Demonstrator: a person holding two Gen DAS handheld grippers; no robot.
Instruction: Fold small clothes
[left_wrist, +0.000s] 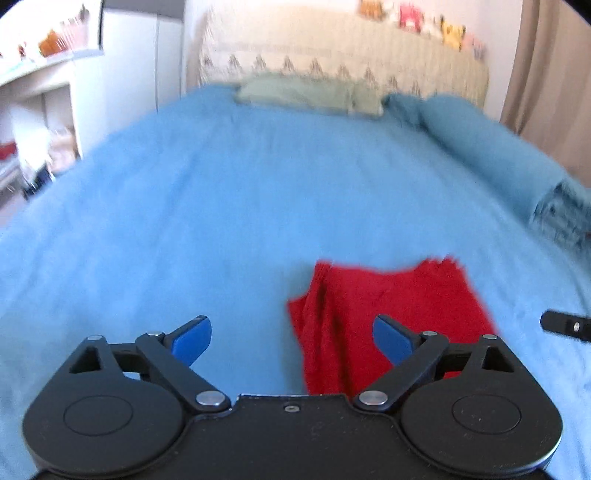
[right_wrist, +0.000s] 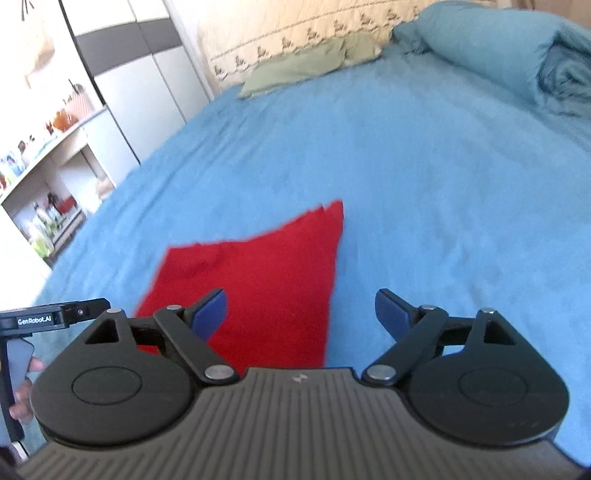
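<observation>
Gripping: left gripper (left_wrist: 291, 338) and right gripper (right_wrist: 300, 314) both spread apart, holding nothing.
Garment: red cloth (left_wrist: 388, 314) lies flat on blue bedspread (left_wrist: 221, 203), just beyond both grippers' fingertips.
Writing: "GenRobot.AI" on the left gripper's body, seen in the right wrist view.
Far: green pillow (left_wrist: 306, 92).

- A wide blue bedspread of soft fabric (left_wrist: 221, 192) covers the whole bed.
- A flat pale green pillow (left_wrist: 306, 94) lies at the far end, against a cream quilted headboard with a row of small dark patterns (left_wrist: 332, 51).
- A rolled light blue blanket (right_wrist: 498, 48) lies along the right side of the bed.
- Some blurred soft toys (left_wrist: 424, 22) sit on top of the headboard.
- A white shelf unit with small colourful items (right_wrist: 44, 177) stands left of the bed.
- A beige curtain (left_wrist: 546, 74) hangs at the right.
</observation>
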